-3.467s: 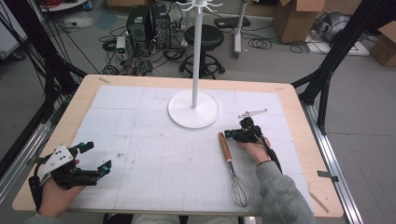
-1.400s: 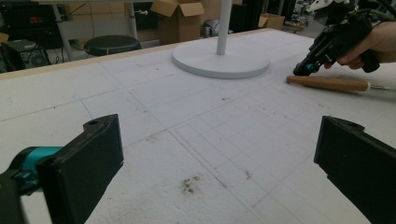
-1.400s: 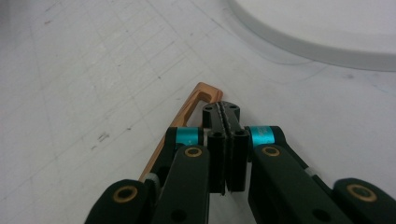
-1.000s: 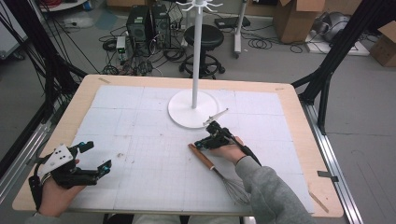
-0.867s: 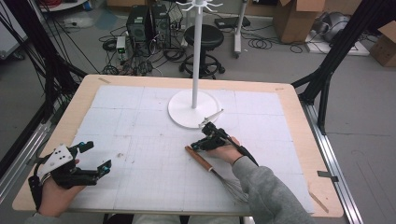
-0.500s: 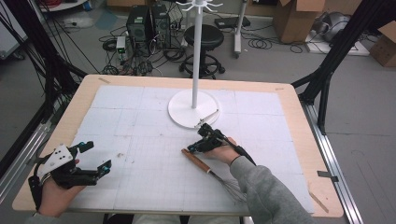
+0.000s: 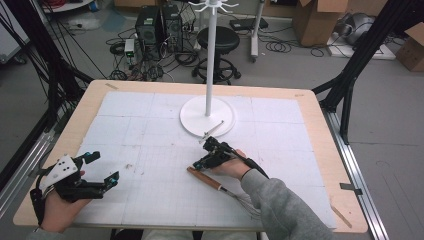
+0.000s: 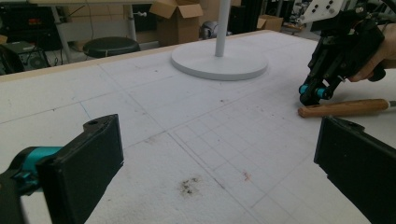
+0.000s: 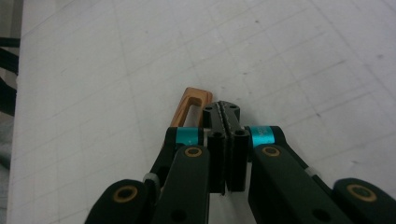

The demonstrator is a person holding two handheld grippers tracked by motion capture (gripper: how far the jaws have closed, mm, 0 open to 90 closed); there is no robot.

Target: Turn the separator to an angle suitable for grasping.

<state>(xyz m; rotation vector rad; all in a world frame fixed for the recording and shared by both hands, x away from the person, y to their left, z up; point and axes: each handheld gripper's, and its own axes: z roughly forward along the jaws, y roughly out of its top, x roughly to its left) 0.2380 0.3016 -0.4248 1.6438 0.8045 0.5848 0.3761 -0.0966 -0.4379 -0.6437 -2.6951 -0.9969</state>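
Right claw (image 7: 199, 164) beside whisk handle (image 7: 204, 178)

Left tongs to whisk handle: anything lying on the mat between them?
Nothing. The high view shows bare white mat between the left tongs and the whisk handle; the left gripper view shows only small stains there.

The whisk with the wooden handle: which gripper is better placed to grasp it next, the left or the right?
Right. The right gripper, jaws shut and empty, sits beside the whisk handle end. The left gripper is open but far across the table.
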